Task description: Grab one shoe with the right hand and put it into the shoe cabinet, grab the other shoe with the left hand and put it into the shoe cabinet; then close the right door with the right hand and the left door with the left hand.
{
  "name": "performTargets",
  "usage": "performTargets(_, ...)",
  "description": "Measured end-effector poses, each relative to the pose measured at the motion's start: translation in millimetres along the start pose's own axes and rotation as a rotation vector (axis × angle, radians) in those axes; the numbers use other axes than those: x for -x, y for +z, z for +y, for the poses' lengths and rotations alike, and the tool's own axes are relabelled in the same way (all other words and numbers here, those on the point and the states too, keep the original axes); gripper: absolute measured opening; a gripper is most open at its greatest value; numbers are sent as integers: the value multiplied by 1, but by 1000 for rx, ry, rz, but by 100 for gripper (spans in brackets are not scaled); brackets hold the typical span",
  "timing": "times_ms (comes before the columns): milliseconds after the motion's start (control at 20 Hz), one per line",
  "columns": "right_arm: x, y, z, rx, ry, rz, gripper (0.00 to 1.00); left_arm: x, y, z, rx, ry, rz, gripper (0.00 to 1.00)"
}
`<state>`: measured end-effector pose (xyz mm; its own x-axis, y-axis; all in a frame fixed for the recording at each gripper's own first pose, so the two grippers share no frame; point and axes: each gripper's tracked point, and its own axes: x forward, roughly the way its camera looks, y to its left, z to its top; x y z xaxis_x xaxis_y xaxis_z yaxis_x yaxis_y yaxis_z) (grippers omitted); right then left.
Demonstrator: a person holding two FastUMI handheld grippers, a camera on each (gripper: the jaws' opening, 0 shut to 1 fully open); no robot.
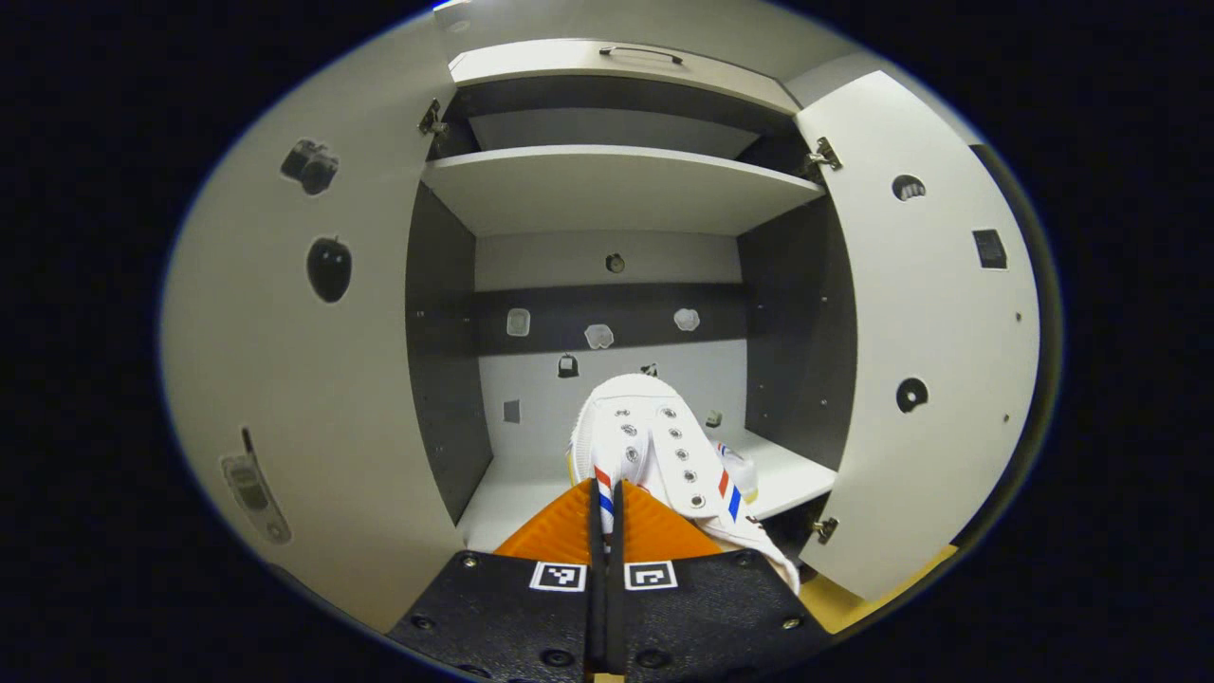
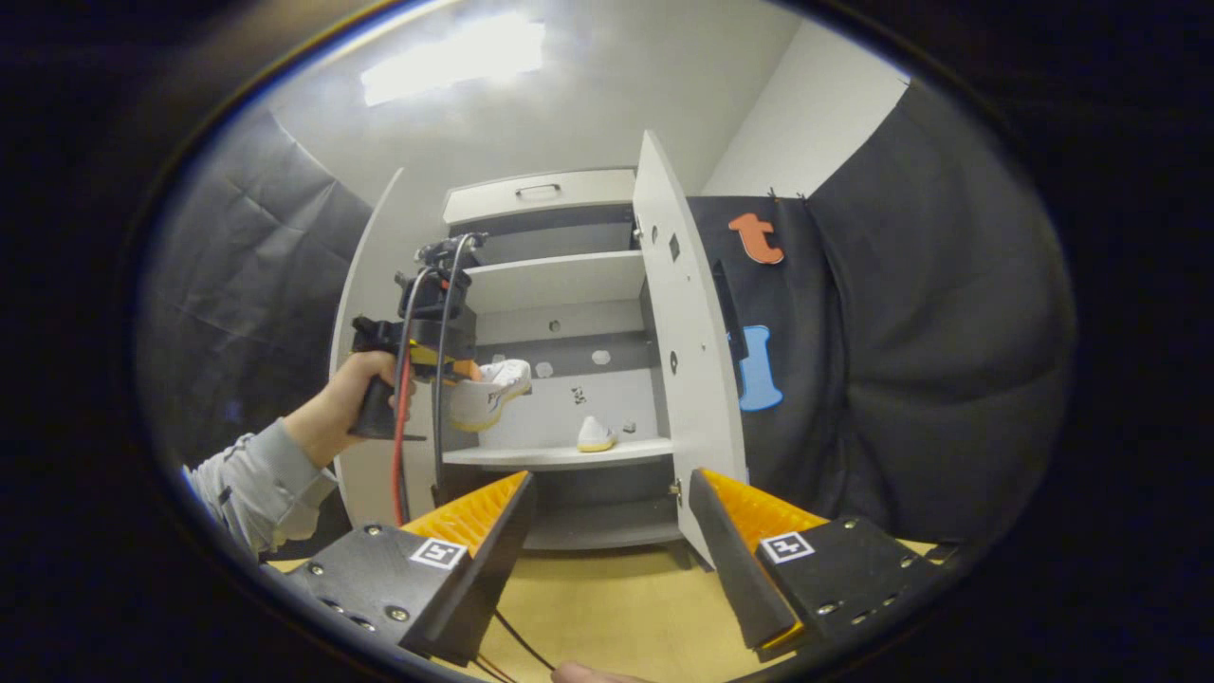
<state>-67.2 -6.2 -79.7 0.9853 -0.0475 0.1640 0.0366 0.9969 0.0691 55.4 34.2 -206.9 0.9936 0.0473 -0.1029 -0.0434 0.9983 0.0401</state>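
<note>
A white lace-up shoe [image 1: 654,446] with red and blue stripes hangs toe-forward in front of the open shoe cabinet [image 1: 607,190], above its lower shelf [image 1: 512,507]. My left gripper [image 1: 607,503] is shut on the shoe's heel part. The right gripper view has the same held shoe [image 2: 488,389] in the far left gripper [image 2: 436,346], gripped by a hand [image 2: 346,394]. A second shoe [image 2: 596,434] stands on the lower shelf [image 2: 560,456], partly hidden behind the held shoe as the second shoe [image 1: 738,467]. My right gripper [image 2: 612,507] is open, back from the cabinet, holding nothing.
Both doors stand wide open: the left door [image 1: 313,379] and the right door [image 1: 929,341], whose edge [image 2: 678,351] faces the right gripper. A drawer with a handle [image 1: 640,52] tops the cabinet. An upper shelf [image 1: 616,185] is bare. Wooden floor [image 2: 607,607] lies below.
</note>
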Motion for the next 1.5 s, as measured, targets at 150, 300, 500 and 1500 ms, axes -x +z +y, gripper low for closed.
performTargets(150, 2, 4, -6, -17, -3, -13, 96, 20, 13, 12, -5, 69, -19, 1)
performTargets(300, 1, 10, -6, -18, 14, -42, 96, 22, 17, 2, -88, 110, -37, 1)
performTargets(500, -1, 2, -8, 4, 20, -19, 96, 14, 8, 2, -30, 83, 55, 1)
performTargets(1500, -5, 5, -39, 77, -70, -30, 96, 178, 109, 14, -24, 82, 10, 97)
